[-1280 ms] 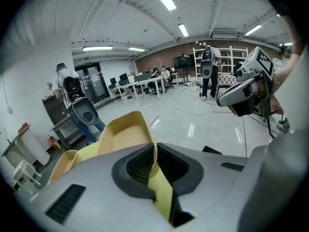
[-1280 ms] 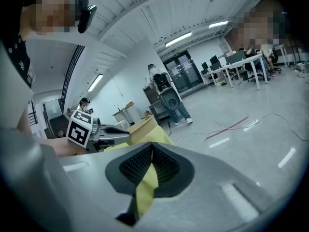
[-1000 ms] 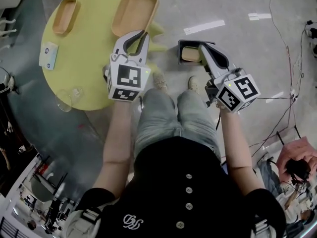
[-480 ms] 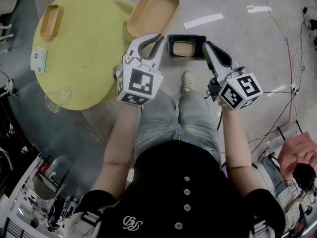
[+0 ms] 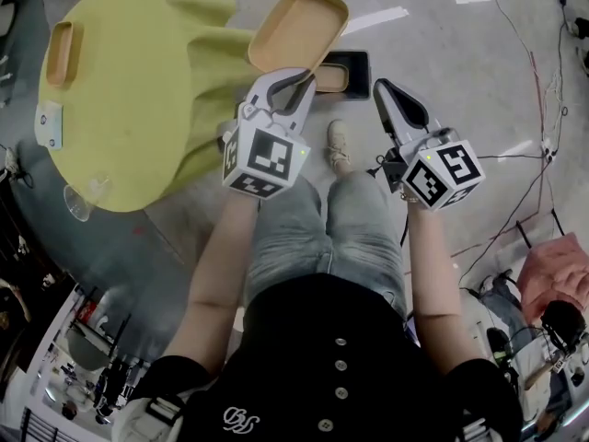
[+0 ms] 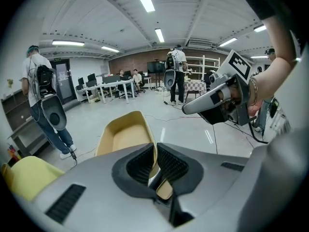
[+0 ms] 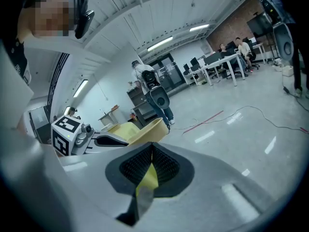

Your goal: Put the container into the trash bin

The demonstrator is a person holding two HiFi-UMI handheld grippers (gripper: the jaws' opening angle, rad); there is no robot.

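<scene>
We had swung the tan oval container (image 5: 297, 26), pinched by left fingers (image 5: 269, 88), toward the black rectangular bin (image 5: 357, 61); right fingers (image 5: 398, 110) pressed together; edge-grip risked slipping

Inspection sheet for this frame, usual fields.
Surface: round table under a yellow cloth, at the head view's left.
Job's things: tan container, empty, held in the air close to the black trash bin on the floor. Something tan lies in the bin.
Clutter: small wooden tray, a card and a clear glass on the table.
Grippers: left gripper has its tongs shut on the container's rim. Right gripper has its tongs shut, with a yellow sliver between the pads that I cannot identify.
Cables: thin cable loose on the floor.
Surroundings: open hall, a person and others standing, desks behind.
</scene>
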